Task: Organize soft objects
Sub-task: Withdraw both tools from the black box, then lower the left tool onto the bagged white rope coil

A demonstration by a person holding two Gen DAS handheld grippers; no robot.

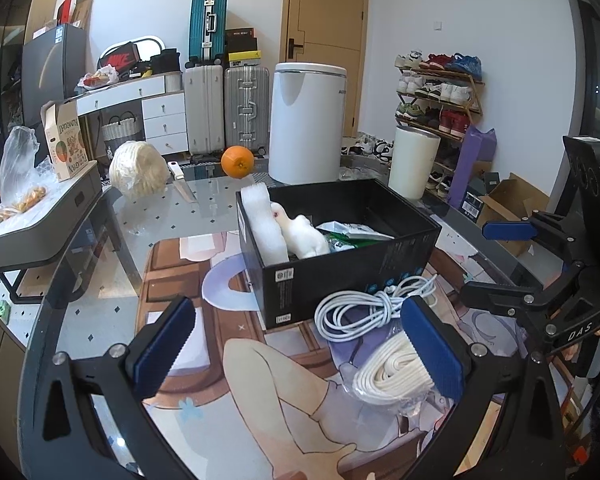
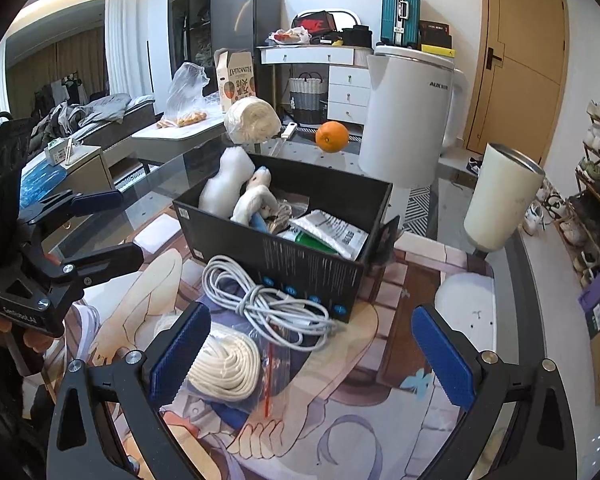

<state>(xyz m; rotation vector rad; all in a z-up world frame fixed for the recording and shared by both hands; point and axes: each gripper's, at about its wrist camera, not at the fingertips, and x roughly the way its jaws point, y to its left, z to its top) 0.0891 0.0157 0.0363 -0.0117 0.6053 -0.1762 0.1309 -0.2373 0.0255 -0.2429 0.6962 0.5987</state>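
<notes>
A black box (image 1: pixel 342 276) (image 2: pixel 300 264) stands on the printed mat and holds white foam (image 1: pixel 262 224), a white plush toy (image 1: pixel 304 236) (image 2: pixel 254 200) and plastic packets (image 2: pixel 332 232). In front of it lie a coiled white cable (image 1: pixel 364 308) (image 2: pixel 260 300) and a bagged coil of cream rope (image 1: pixel 396 372) (image 2: pixel 224 368). My left gripper (image 1: pixel 300 348) stands open above the mat, its right pad beside the rope. My right gripper (image 2: pixel 312 356) is open too, with its left pad next to the rope. Nothing is held.
A white kettle (image 1: pixel 306 120) (image 2: pixel 408 116), a cream tumbler (image 1: pixel 414 160) (image 2: pixel 500 200), an orange (image 1: pixel 238 162) (image 2: pixel 332 137), a knife (image 1: pixel 182 182) and a wrapped cream bundle (image 1: pixel 138 170) (image 2: pixel 252 120) stand behind the box on the glass table (image 1: pixel 204 216).
</notes>
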